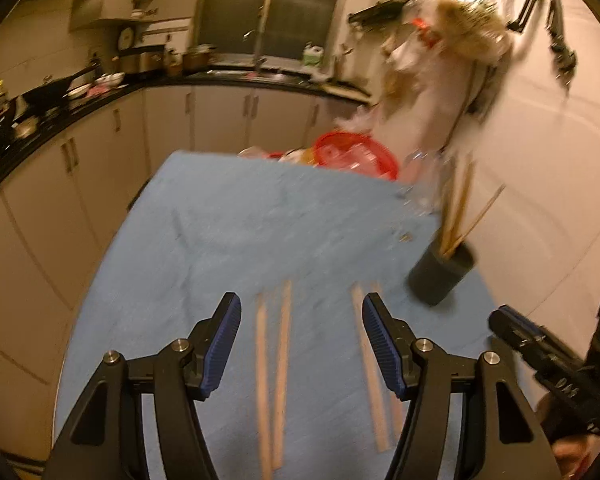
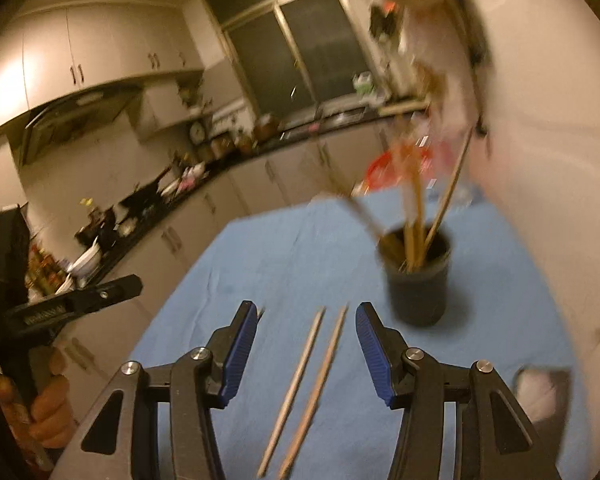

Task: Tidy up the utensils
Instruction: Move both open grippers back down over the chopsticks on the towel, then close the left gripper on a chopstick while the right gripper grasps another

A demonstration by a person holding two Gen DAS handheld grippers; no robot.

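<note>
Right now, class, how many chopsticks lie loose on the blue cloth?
4. One pair lies between the left gripper's open jaws. The other pair lies between the right gripper's. More stand in the dark cup, too blurred to count.

The blue cloth table cover (image 1: 260,232) looked matt and slightly rough; the pale wooden chopsticks (image 2: 300,392) lay bare and unvarnished; the dark cylindrical holder (image 2: 418,280) seemed matt plastic; ribbed blue rubbery pads (image 1: 228,344) lined matt black jaws.
</note>
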